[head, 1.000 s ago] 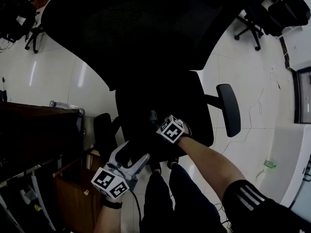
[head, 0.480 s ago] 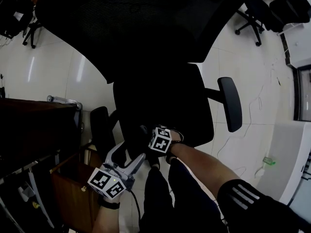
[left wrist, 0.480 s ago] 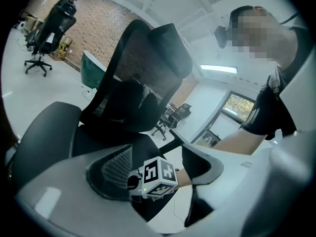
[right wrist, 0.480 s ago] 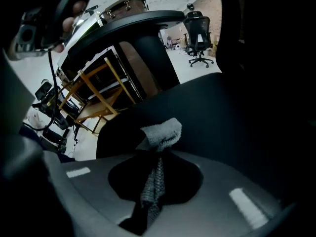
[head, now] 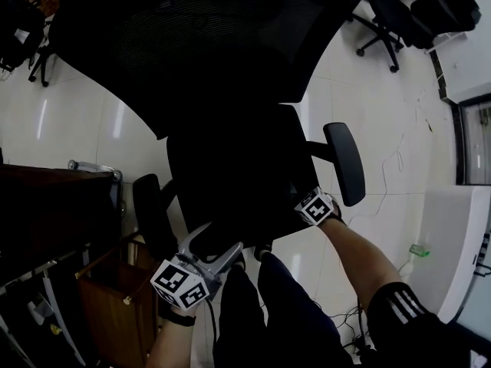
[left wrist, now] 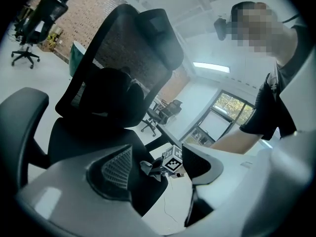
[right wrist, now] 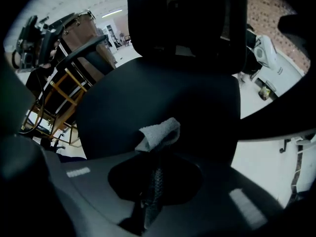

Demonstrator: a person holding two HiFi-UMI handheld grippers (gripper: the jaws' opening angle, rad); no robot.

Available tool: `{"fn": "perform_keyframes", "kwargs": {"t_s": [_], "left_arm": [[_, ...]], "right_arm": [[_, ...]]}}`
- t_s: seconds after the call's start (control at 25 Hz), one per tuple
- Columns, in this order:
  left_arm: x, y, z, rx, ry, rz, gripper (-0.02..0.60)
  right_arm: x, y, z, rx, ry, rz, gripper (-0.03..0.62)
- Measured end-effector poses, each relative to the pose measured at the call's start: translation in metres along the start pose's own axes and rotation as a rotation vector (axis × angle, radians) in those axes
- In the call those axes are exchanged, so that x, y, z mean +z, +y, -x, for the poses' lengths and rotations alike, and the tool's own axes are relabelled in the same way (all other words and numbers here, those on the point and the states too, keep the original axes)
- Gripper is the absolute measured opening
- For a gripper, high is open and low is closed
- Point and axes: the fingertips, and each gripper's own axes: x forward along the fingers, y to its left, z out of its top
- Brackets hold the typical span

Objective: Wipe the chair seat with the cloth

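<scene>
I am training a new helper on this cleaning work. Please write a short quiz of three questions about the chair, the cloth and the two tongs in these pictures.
1. True or false: the left tongs are shut on the grey cloth.
2. Where do the right tongs hold the cloth? A) on the backrest; B) over the front part of the chair seat; C) on the floor.
3. Fill in: the left tongs are ____ and hold nothing.

Key: 1 false, the right tongs are shut on it; 2 B; 3 open.
</scene>
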Motion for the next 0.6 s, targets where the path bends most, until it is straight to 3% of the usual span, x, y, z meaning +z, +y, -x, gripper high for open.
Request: {"fn": "perform_keyframes", "kwargs": {"t_s": [0.12, 0.2, 0.48, 0.6], "left_arm": [[0.003, -0.006, 0.001, 0.002, 0.005, -0.002, 0.339], [0.003, -0.006, 0.006, 0.006, 0.003, -0.003, 0.339], [-0.002, 0.010, 0.042, 0.083, 0.006, 0.011, 0.339], [-0.004, 0.018, 0.052, 0.106, 0.003, 0.013, 0.339]], "right_arm": [[0.005, 0.000, 0.005, -0.025, -0.006, -0.031, 0.029], [0.025, 0.025, 0.006, 0.023, -0.057, -0.033, 0.029], [0.110, 0.229, -0.031, 0.348, -0.163, 0.154, 0.029], [0.125, 0.299, -0.052, 0.419, -0.150, 0.269, 0.029]]}}
